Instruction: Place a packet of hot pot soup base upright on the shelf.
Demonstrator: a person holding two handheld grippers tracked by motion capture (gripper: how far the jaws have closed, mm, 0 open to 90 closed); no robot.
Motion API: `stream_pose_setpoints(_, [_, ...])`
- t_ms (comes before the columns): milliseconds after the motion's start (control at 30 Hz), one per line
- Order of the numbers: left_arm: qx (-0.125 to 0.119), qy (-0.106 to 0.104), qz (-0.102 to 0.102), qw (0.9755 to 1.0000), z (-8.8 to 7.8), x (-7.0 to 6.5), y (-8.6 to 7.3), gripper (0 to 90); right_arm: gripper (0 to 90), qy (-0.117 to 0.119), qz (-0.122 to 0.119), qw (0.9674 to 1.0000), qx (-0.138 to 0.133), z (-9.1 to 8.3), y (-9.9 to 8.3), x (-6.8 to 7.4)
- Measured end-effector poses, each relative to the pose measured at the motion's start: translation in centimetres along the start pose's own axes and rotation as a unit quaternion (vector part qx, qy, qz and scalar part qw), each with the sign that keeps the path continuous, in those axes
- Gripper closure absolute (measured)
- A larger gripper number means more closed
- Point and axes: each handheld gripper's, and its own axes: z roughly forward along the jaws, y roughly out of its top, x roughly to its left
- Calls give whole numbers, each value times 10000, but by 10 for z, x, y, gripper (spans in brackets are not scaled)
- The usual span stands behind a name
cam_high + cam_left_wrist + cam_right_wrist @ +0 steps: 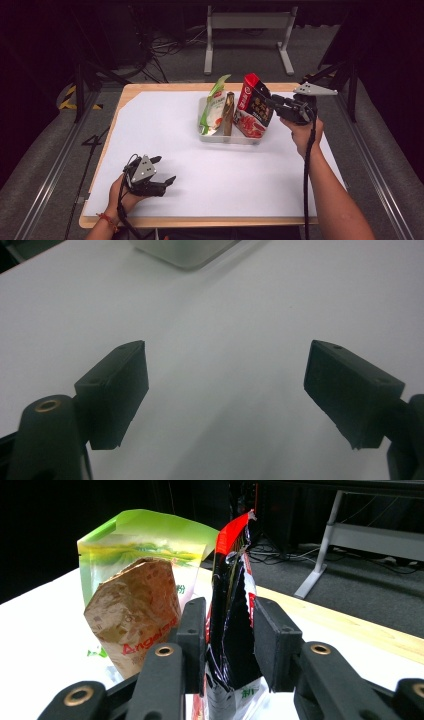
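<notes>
The red pouch (253, 106) stands in the tray (227, 137) at 1 o'clock, looking light and crinkly; the right gripper (229, 630) pinches its edge, while the left gripper (225, 390) rests spread.

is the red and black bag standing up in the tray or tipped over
Standing, leaning slightly. The red and black bag rises out of the tray beside two other bags, its edge between the jaws of the right claw.

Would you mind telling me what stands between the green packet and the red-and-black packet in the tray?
A brown paper packet, seen in the high view.
</notes>
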Motion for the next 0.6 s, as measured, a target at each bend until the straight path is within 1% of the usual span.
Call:
stream_pose_setpoints(267, [1,7,3,10000,0,0,0,186,643,-76,-107,9999,-19,-6,-3,1])
stream_pose_setpoints(333, [3,-2,8,10000,0,0,0,186,640,-64,-95,9999,-8,-7,-3,1])
stream_pose_setpoints(433, [15,-4,18,10000,1,0,0,186,612,-105,-104,9999,-33,-9,-4,0])
stream_pose_setpoints(600, [9,-9,14,10000,1,-1,0,186,605,-89,-71,9999,-58,-13,-6,-2])
